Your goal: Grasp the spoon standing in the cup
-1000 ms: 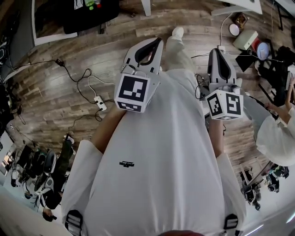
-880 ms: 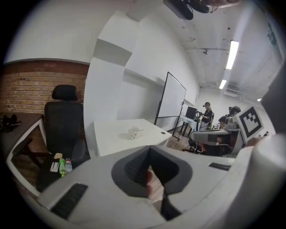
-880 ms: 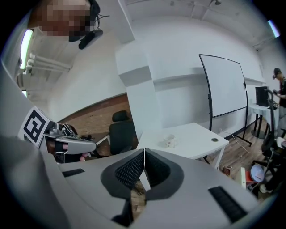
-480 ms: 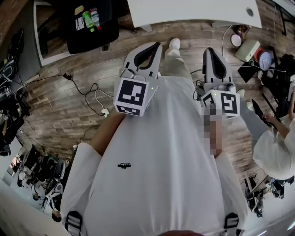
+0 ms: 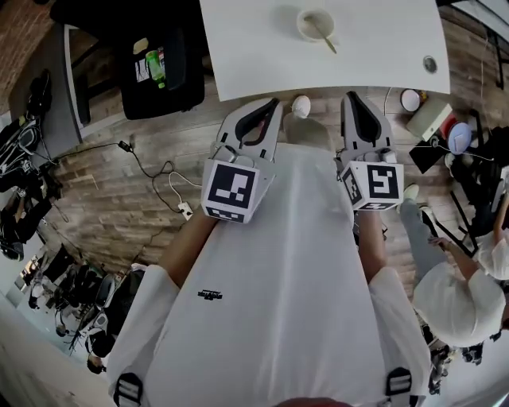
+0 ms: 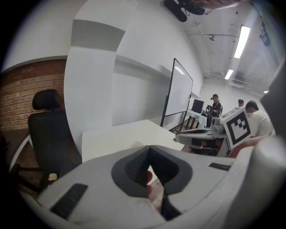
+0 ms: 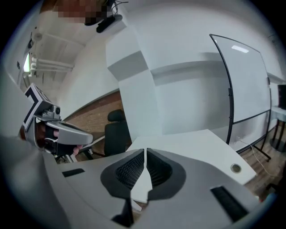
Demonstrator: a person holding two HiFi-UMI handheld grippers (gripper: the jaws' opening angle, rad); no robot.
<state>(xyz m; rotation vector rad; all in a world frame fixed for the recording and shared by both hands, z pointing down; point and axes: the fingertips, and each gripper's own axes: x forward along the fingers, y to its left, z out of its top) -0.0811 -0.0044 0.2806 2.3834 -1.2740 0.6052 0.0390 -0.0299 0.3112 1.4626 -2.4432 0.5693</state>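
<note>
One white bench is standing ahead of the person. Two claws, the left claw and the right claw, are hovering side by side over the wooden floor, each clenched tip to tip on nothing. One pale cup is sitting on the bench, well apart from both claws. One spoon is leaning inside that cup.

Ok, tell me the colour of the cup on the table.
White. The cup shows best in the head view.
</note>
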